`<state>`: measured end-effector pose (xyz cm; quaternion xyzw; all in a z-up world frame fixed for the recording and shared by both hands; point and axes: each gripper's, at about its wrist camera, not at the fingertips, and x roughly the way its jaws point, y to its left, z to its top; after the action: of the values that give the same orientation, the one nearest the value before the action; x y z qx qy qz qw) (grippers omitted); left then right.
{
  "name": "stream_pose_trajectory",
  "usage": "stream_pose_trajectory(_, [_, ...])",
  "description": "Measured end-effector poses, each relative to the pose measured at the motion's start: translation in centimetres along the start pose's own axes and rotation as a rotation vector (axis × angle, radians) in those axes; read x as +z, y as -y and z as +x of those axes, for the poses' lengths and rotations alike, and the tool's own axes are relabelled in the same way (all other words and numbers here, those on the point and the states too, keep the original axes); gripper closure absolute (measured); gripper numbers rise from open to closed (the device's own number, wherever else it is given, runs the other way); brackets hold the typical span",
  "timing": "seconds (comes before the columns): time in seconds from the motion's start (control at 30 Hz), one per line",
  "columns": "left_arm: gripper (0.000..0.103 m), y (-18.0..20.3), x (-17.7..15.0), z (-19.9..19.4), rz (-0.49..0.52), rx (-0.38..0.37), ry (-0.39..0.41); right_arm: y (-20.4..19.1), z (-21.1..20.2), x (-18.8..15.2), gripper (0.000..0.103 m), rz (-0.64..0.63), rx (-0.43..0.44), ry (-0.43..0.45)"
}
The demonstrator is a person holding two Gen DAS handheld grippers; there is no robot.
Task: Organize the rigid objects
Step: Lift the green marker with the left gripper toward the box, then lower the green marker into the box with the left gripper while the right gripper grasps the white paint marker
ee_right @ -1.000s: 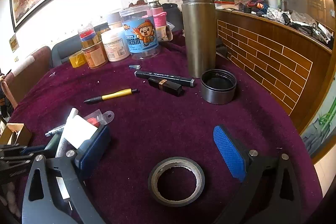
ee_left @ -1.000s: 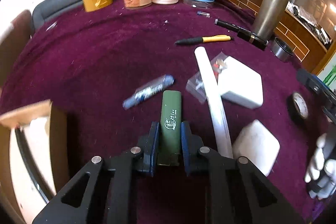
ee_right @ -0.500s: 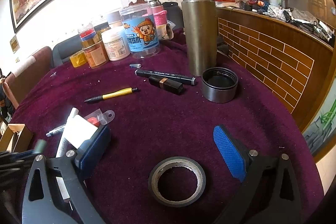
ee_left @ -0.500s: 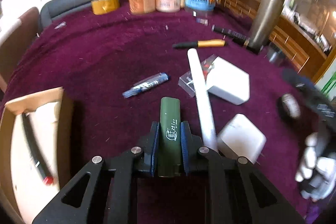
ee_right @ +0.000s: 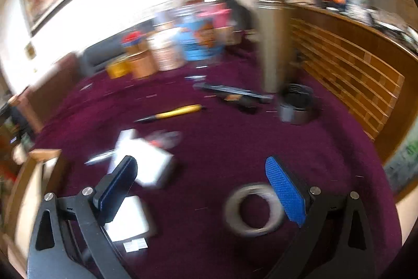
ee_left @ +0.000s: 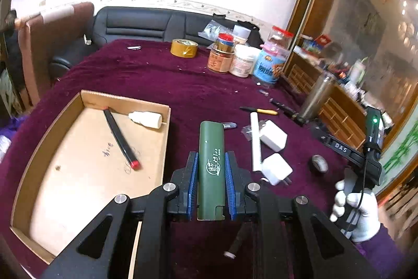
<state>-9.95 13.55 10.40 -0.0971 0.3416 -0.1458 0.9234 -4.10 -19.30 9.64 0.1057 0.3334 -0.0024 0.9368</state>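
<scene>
Purple-clothed table (ee_left: 156,80). My left gripper (ee_left: 210,187) was clamped on the olive-green oblong case (ee_left: 211,166), long axis straight ahead; shallow cardboard tray (ee_left: 125,97) lay just left. Right gripper (ee_right: 206,190) gaped empty.

Right wrist view smeared: jars (ee_right: 183,43) unreadable; cardboard box (ee_right: 31,174) cut by left edge.
</scene>
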Motion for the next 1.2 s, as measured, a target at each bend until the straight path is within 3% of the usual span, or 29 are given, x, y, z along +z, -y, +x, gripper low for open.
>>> stream_pose_trajectory(0.1, [0.087, -0.9, -0.4, -0.6, -0.044, -0.042, 0.005, -4.1, 1.4, 0.7, 0.025, -0.071, 0.109, -0.103])
stream_pose_trajectory(0.17, [0.087, -1.3, -0.5, -1.3, -0.061, -0.065, 0.011, -6.1, 3.1, 0.8, 0.05, -0.097, 0.153, -0.184])
stream_pose_trajectory(0.23, [0.087, -1.9, -0.8, -2.0, -0.07, -0.073, 0.02, -8.0, 5.1, 0.8, 0.055, -0.127, 0.144, -0.252])
stream_pose_trajectory(0.33, [0.087, -3.0, -1.0, -2.5, -0.095, -0.062, 0.025, -10.1, 7.7, 0.4, 0.055, -0.161, 0.076, -0.318])
stream_pose_trajectory(0.47, [0.087, -4.8, -1.3, -2.6, -0.144, -0.057, 0.012, -12.1, 9.5, 0.5, 0.056, -0.211, -0.019, -0.342])
stream_pose_trajectory(0.57, [0.087, -6.1, -1.7, -2.9, -0.171, -0.06, 0.021, -12.2, 10.6, -0.2, 0.057, -0.208, -0.04, -0.364])
stream_pose_trajectory(0.6, [0.087, -6.4, -1.8, -2.9, -0.176, -0.058, 0.021, -12.1, 10.9, -0.4, 0.065, -0.202, -0.044, -0.371])
stream_pose_trajectory(0.63, [0.087, -6.8, -1.9, -2.9, -0.186, -0.056, 0.019, -11.7, 11.5, -0.8, 0.083, -0.188, -0.036, -0.39])
stream_pose_trajectory(0.67, [0.087, -7.1, -2.0, -2.9, -0.192, -0.058, 0.018, -11.5, 11.6, -0.7, 0.088, -0.178, -0.034, -0.397])
stream_pose_trajectory(0.97, [0.087, -11.0, -1.9, -3.3, -0.231, 0.029, 0.022, -9.8, 6.3, -0.3, 0.091, -0.042, 0.219, -0.313])
stream_pose_trajectory(1.2, [0.087, -13.9, 0.4, -1.3, -0.246, 0.081, -0.008, -14.1, 3.5, 0.5, 0.091, -0.08, 0.415, -0.305])
